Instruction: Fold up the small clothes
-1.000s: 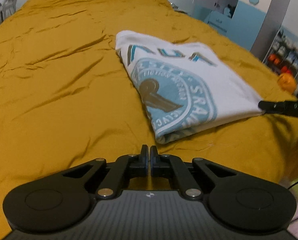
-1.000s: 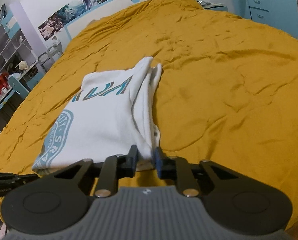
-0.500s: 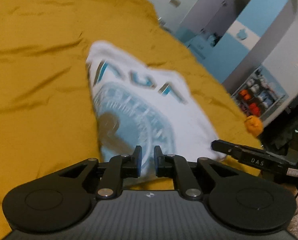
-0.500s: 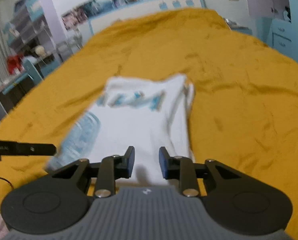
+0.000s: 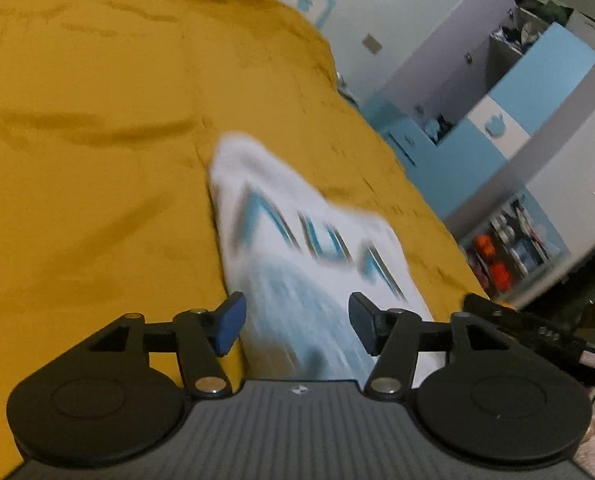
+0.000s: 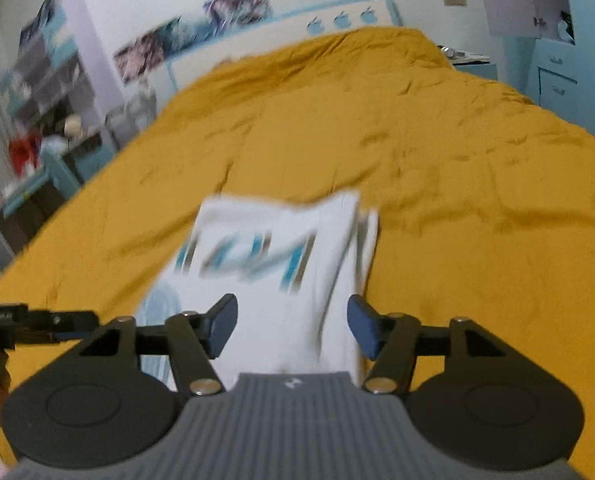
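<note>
My 2 tools, the left tool [image 5: 293, 326] and right tool [image 6: 291, 326], have just spread their jaws and grip nothing, freeing the folded white shirt [image 6: 281, 276] lying on the bed [image 6: 457, 168] just beyond them, so this fold looks finished.

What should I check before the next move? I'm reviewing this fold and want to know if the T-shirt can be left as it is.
1. Left gripper free of cloth: ok. Its jaws have just been opening and nothing is pinched between them.
2. Right gripper free of cloth: ok. Its jaws have also just been opening and hold nothing.
3. White T-shirt lying folded on the mustard bedspread: ok, a compact packet with the print facing up.
4. Fold edges lined up: cannot tell, both views are blurred.
5. Layers along the T-shirt's right edge flush: cannot tell, some layers seem to stick out.
</note>
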